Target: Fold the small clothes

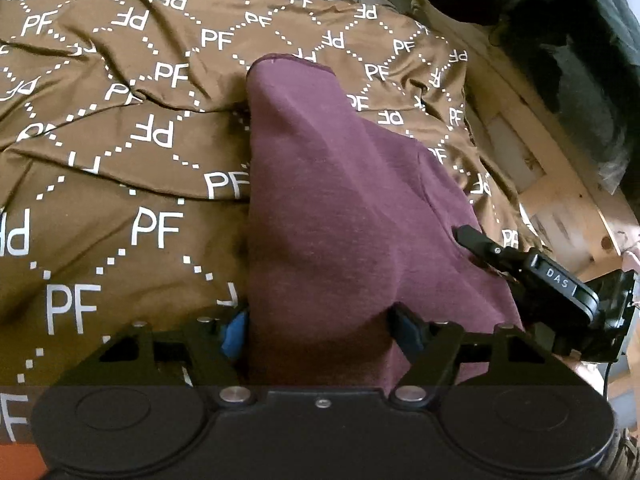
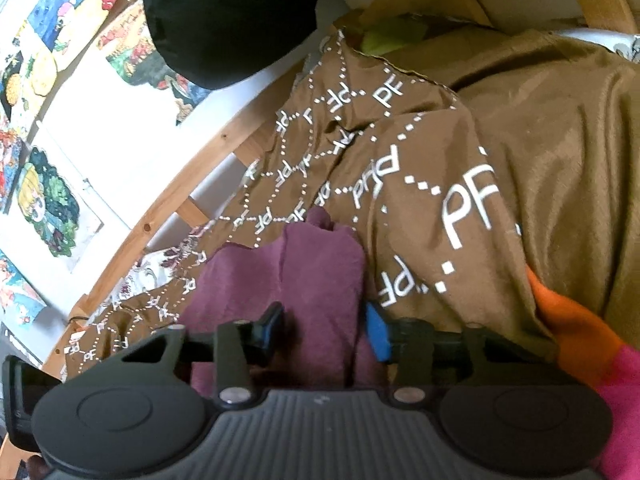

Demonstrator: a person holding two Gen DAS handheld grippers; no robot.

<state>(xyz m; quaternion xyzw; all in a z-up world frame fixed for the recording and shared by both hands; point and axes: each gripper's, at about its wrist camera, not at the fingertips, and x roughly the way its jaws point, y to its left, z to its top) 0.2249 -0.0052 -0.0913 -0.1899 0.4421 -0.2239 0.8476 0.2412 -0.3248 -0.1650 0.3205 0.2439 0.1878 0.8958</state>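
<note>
Left gripper [image 1: 320, 330], right gripper [image 2: 325, 332]: jaws pinching maroon garment [image 1: 340, 208]; brown "PF" sheet [image 1: 120, 152] beneath; "DAS" label.

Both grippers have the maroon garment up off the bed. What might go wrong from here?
1. The left gripper holds a thick bunch of the garment, so layers could slip out unevenly and spoil the fold.
2. The bedspread is badly wrinkled, so the garment may not lie flat when set down.
3. The right gripper sits close to the left one on the same cloth; opposed pulls could twist it.
</note>
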